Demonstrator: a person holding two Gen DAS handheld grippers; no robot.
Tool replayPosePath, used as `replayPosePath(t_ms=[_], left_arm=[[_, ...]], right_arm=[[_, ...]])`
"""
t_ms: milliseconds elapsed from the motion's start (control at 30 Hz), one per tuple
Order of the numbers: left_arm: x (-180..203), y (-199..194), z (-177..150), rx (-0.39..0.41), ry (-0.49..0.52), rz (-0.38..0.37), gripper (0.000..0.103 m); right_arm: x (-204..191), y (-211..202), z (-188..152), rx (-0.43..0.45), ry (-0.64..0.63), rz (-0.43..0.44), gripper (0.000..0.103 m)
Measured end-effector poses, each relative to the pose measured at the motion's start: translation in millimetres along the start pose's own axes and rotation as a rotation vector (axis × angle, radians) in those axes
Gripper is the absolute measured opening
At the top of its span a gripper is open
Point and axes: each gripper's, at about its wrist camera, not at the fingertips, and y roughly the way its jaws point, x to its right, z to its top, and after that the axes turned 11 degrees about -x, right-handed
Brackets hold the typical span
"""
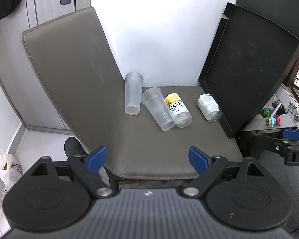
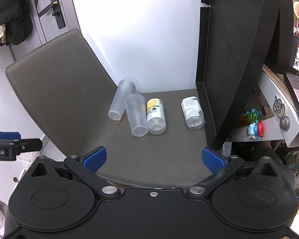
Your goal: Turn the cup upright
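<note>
Both tongs are spread wide and empty: left tongs (image 1: 147,160) and right tongs (image 2: 153,159) hover at the front edge of the chair seat (image 1: 149,149), well apart from the things at the back of it.

Two frosted cups lie on their sides on the seat. The back cup (image 1: 134,93) rests near the chair back (image 1: 69,75); the front cup (image 1: 157,109) lies just beside a bottle (image 1: 178,107), apparently touching it along its length. A second bottle (image 1: 209,107) lies apart, near the black tray (image 1: 249,69) leaning at the right.

Risks, as judged:
- Round cups on a smooth seat may roll when nudged by one finger before the other closes.
- Thin plastic walls may buckle or squirt out under a hard squeeze.
- Reaching for the front cup may knock the neighbouring bottle, which could roll off the seat.
- The cups lie close together; little room for a finger between.

Writing: front cup reads "HEYTEA"; yellow-labelled bottle reads "C水" and "VITAMIN C". The second bottle's label is too blurred to read.
</note>
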Motion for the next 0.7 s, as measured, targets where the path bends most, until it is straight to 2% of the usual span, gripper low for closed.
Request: replayPosePath(t_ms=[500, 700], left_arm=[[1, 3, 3, -0.008, 0.045, -0.006, 0.089], [-2, 19, 19, -0.024, 0.037, -0.015, 0.089]], right_arm=[[1, 6, -3, -0.005, 0.0, 0.009, 0.103], [-1, 13, 1, -0.003, -0.02, 0.002, 0.103]])
